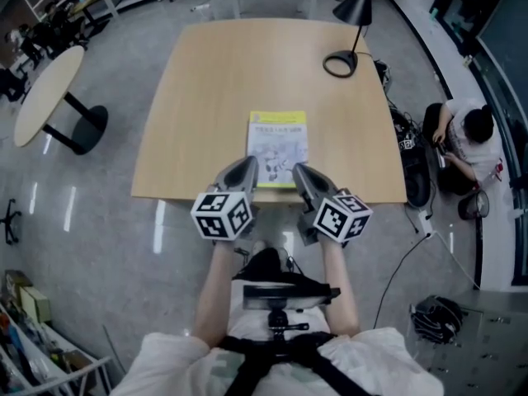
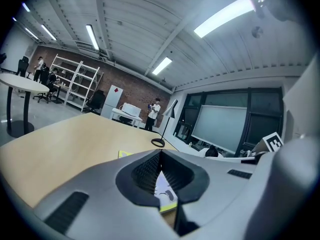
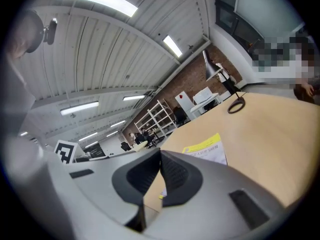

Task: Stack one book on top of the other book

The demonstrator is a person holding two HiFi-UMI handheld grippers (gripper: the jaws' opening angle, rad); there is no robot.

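A book (image 1: pixel 277 145) with a white and yellow cover lies flat on the wooden table (image 1: pixel 206 97), near its front edge. Only this one cover shows; I cannot tell whether another book lies under it. My left gripper (image 1: pixel 247 167) hovers at the book's near left corner, jaws shut and empty. My right gripper (image 1: pixel 298 172) hovers at the near right corner, also shut and empty. In the left gripper view the book (image 2: pixel 166 191) shows just past the closed left gripper (image 2: pixel 160 156). In the right gripper view the book (image 3: pixel 207 151) lies ahead of the closed right gripper (image 3: pixel 160 156).
A black desk lamp (image 1: pixel 346 52) stands at the table's far right corner. A person (image 1: pixel 462 134) sits on the floor to the right, among cables. A round table (image 1: pixel 45 93) stands to the left. Shelving lines the far wall.
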